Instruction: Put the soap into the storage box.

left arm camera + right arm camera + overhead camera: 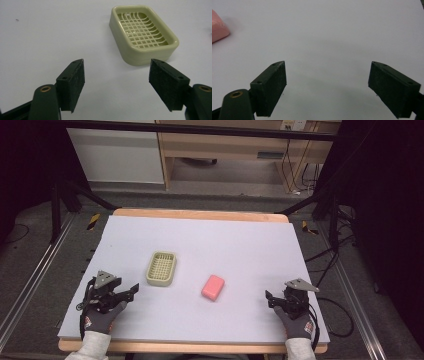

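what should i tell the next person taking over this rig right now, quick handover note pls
Left gripper: open, holding nothing, low at the table's near left, aimed at the soap dish.
Right gripper: open, holding nothing, at the near right.
Soap dish: upright and empty, left of centre on the white mat.
Pink soap bar: flat on the mat, to the right of the dish, apart from it.
Done: nothing picked up yet.
Left: probably grasp the soap and set it in the dish; the right gripper is on the soap's side.

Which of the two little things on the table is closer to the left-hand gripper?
The pale green soap dish. It sits just ahead of the left gripper, while the pink soap bar lies farther off, nearer the table's middle.
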Demonstrator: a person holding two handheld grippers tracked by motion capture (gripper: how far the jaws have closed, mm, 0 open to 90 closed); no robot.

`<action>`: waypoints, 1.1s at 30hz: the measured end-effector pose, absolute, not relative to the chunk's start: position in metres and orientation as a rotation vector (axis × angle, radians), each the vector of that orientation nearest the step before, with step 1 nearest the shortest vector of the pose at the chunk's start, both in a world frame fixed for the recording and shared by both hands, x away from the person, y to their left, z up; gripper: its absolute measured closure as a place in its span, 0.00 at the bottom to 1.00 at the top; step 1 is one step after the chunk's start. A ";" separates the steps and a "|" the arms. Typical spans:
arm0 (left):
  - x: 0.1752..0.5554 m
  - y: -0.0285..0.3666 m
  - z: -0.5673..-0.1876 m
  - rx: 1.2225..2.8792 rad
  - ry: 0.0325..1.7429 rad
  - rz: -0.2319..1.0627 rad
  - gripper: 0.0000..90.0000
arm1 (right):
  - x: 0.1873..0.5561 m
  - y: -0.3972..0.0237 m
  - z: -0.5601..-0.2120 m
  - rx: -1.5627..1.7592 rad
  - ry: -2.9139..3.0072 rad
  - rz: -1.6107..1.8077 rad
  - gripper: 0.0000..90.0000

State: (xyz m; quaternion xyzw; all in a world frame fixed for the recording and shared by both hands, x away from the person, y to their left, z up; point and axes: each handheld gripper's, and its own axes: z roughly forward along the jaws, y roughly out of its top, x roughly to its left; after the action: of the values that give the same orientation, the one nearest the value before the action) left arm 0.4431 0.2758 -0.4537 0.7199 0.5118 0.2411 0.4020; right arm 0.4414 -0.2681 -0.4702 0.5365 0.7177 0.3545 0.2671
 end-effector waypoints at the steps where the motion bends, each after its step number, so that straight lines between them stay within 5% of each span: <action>1: 0.442 0.275 -0.452 1.818 1.286 0.603 0.32 | 0.441 -0.268 -0.470 1.448 1.936 0.958 0.17; 33: 0.437 0.243 -0.435 1.856 1.176 0.538 0.33 | 0.440 -0.268 -0.471 1.454 1.925 0.916 0.15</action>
State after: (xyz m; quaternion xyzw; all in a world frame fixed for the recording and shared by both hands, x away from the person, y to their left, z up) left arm 0.4370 0.2429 -0.4353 0.7425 0.4704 0.2151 0.4257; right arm 0.4395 -0.2679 -0.4708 0.5413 0.7168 0.3412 0.2770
